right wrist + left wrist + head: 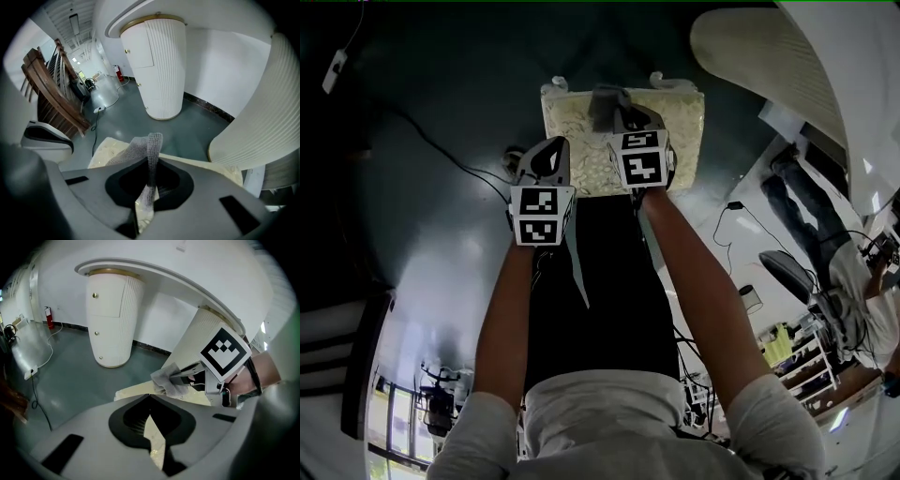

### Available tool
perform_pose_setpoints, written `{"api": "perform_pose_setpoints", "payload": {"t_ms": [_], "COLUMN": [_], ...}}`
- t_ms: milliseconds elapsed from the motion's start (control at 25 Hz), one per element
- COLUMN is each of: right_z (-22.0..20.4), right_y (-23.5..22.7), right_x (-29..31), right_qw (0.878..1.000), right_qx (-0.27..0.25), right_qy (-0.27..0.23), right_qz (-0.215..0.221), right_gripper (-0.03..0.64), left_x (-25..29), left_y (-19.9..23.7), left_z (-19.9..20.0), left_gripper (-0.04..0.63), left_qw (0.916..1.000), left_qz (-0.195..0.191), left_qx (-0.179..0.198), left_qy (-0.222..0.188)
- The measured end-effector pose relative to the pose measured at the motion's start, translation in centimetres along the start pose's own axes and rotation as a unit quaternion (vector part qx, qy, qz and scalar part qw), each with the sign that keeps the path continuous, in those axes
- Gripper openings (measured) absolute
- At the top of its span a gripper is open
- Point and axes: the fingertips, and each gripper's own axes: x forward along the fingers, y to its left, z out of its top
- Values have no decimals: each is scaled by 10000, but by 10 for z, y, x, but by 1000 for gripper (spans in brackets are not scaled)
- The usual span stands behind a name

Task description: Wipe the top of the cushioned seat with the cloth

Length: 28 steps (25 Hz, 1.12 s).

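The right gripper (619, 111) is pinching the grey cloth (149, 154) tight between its jaws. The cloth is hanging over the far middle of the cream cushioned seat (675, 122) and seems to be just touching it. To wipe well, I think the cloth is needing a flat, gentle push down, then long strokes from far to near, reaching every corner of the bumpy top. The left gripper (553, 148) is squeezing its jaws together on nothing and is hovering by the seat's near left edge, so it may be getting in the way there. A white ribbed pedestal (159, 65) is standing far behind the seat. A black cable (450, 155) is lying on the floor to the left. A person (825, 234) is standing well apart on the right.
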Motion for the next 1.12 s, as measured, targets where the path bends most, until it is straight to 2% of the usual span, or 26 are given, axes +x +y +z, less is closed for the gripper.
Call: {"api": "perform_pose_setpoints", "payload": {"t_ms": [920,1120], "right_z": [-36,-41], "right_y": [-145,-159], "right_x": [-43,-45], "right_qw": [9970,9967], "right_qx": [713,743], "right_qy": [49,86], "right_qz": [-308,-316], "right_gripper": [21,21], "left_x": [69,82], "left_y": [-129,-144], "left_z": [64,71], "left_gripper": [14,14], "left_qw": [9955,9941], "left_qz": [-550,-614], "left_qx": [733,862], "left_qy": [231,247]}}
